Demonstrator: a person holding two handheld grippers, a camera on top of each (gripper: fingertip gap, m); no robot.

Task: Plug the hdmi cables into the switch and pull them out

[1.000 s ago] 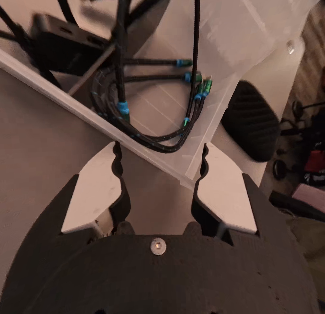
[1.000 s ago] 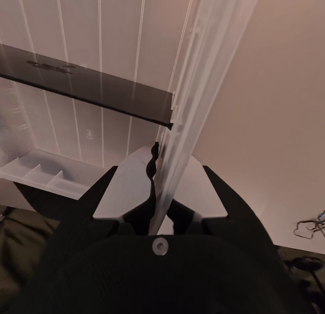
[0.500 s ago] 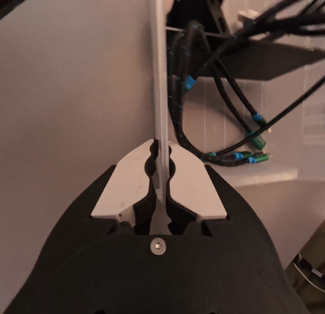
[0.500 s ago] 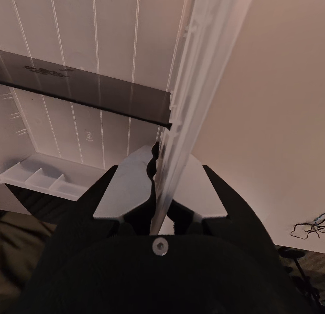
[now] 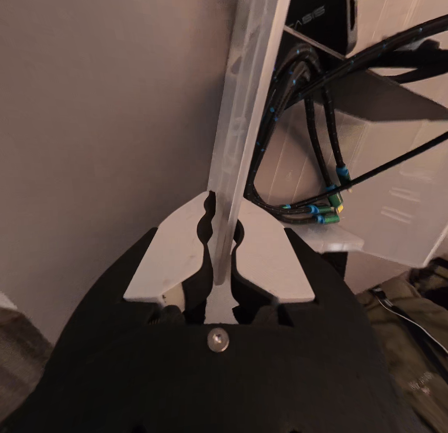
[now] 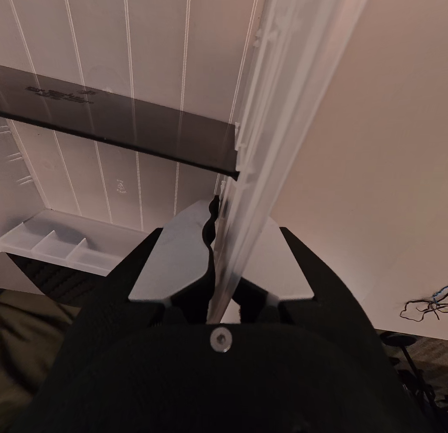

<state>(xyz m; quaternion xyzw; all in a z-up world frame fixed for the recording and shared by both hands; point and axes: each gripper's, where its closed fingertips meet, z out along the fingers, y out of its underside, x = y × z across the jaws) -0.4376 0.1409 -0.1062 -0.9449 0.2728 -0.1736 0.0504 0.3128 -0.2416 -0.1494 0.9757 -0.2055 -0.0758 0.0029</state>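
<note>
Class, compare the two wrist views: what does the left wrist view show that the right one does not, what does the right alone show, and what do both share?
Only the left wrist view shows the braided cables, their green plugs and the black switch inside the bin. Only the right wrist view shows a loose wire tangle on the table and small empty compartments. Both show a gripper, left and right, shut on the clear plastic bin's wall, and a dark divider.

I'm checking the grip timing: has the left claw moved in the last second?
Yes. The left claw, earlier open and short of the clear bin's wall, has moved onto the wall and shut on it.
</note>
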